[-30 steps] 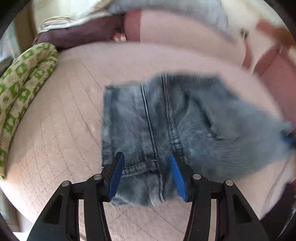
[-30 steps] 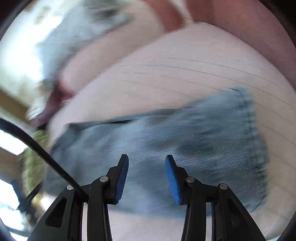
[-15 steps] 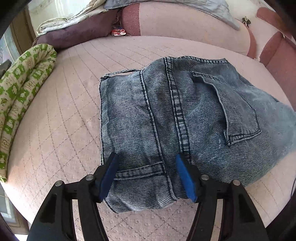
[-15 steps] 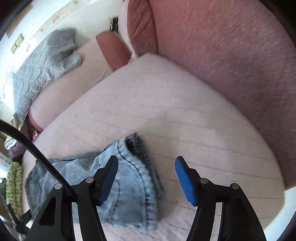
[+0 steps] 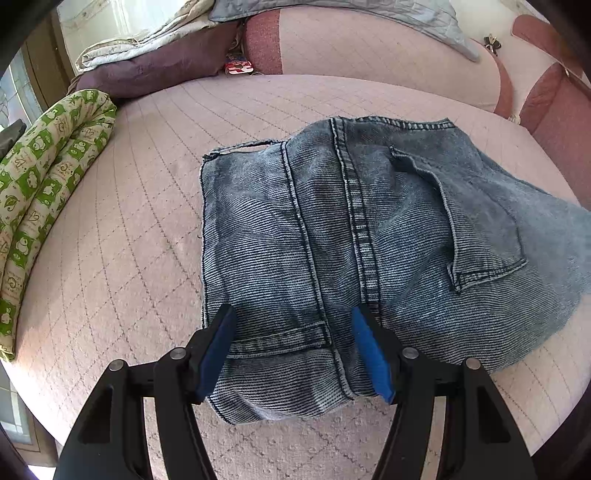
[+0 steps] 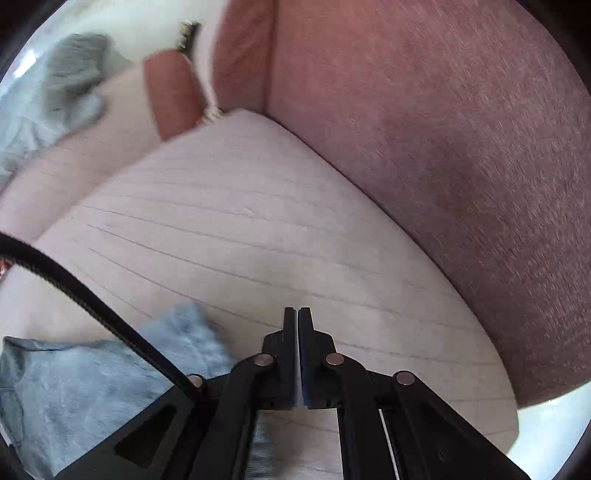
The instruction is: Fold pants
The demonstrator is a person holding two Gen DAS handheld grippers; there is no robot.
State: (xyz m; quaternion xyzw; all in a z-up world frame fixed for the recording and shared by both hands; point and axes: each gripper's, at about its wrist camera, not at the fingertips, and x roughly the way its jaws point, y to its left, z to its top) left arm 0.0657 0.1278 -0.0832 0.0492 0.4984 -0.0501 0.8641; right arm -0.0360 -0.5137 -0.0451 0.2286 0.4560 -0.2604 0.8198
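Note:
The blue denim pants [image 5: 351,236] lie folded in a compact bundle on the pink quilted sofa seat [image 5: 140,229], back pocket and seams facing up. My left gripper [image 5: 295,332] is open, its blue pads on either side of the bundle's near edge, holding nothing. In the right wrist view a corner of the pants [image 6: 85,384] shows at lower left. My right gripper [image 6: 297,314] is shut and empty, pointing at the bare seat [image 6: 258,240] to the right of the pants.
A green patterned rolled blanket [image 5: 48,177] lies along the seat's left edge. A purple cushion [image 5: 155,70] and grey quilt [image 5: 351,14] sit at the back. The maroon sofa backrest [image 6: 461,147] rises to the right. A black cable [image 6: 92,306] crosses the right wrist view.
My right gripper has closed from open and swung away to the right of the pants. My left gripper stays open over the bundle's near edge.

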